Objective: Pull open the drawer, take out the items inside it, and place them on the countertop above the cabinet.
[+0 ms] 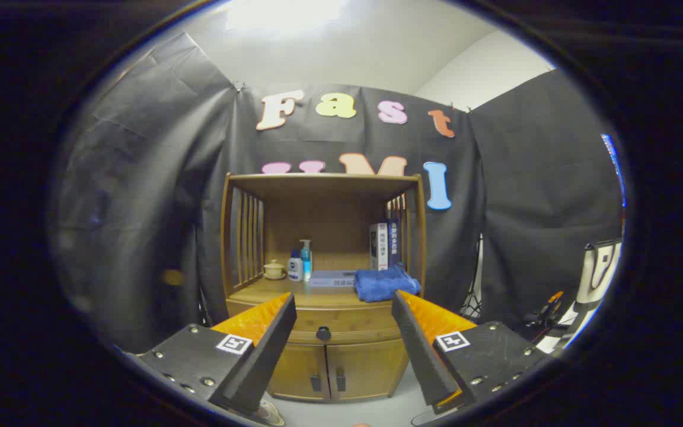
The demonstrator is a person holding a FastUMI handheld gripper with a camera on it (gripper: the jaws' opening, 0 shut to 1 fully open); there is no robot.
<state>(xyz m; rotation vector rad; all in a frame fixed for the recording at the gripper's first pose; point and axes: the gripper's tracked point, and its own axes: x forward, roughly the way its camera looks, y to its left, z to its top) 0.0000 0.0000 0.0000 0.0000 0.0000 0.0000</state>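
Here, the gripper (341, 308), jaws wide apart and empty, frames the closed wooden drawer's round black knob (323, 333) beyond them.

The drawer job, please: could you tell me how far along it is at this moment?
Nothing looks done yet: the drawer sits flush in the wooden cabinet, its dark knob untouched. In hand: the claw is open and empty, fingers spread either side of the knob but short of it. Left: grip the knob, pull, lift out whatever is inside, and set it on the countertop beside the blue towel.
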